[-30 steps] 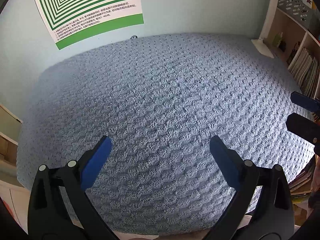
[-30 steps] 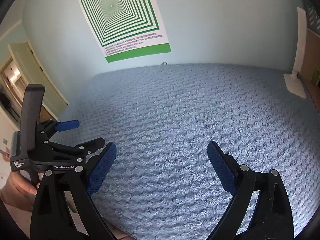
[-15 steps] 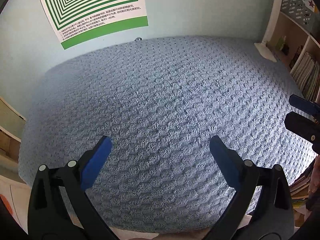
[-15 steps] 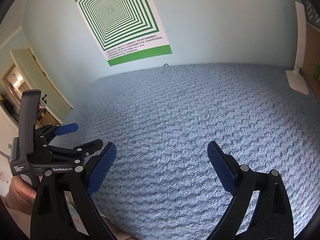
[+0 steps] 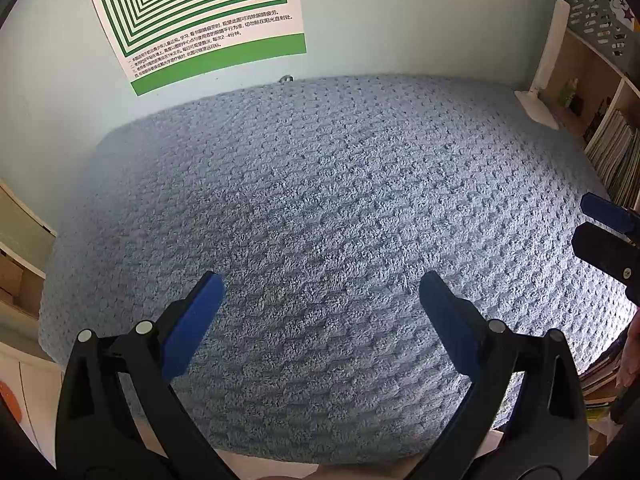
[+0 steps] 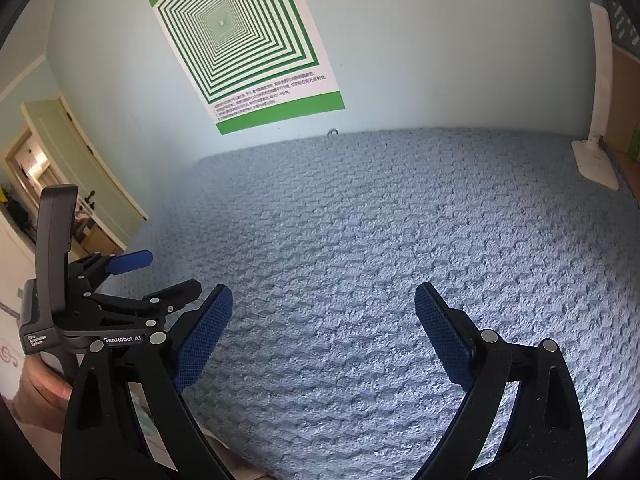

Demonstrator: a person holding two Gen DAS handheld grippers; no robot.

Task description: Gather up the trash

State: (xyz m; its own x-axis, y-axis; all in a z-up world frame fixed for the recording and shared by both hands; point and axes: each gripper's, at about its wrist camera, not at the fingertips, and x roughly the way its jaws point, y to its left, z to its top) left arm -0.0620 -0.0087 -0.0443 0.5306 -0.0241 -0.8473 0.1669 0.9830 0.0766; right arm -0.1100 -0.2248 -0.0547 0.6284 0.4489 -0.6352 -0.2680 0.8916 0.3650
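Both sets of tongs are spread wide with nothing held. The left gripper (image 5: 320, 292) is hovered over the near half of the blue towel mat (image 5: 340, 208), and the right gripper (image 6: 320, 304) is parked over the same mat, with the left one seen off to its left side.

Honestly, no trash can be spotted in either view; the mat looks bare apart from a white stand (image 6: 596, 164) at the far right edge and a small ring-like thing (image 6: 332, 133) by the wall, too tiny to be identified. A green striped poster (image 6: 244, 44) is stuck above.

So the step is probably best treated as a search: the cameras should be swept slowly toward the edges and beyond, with the jaws kept wide until something is actually found.
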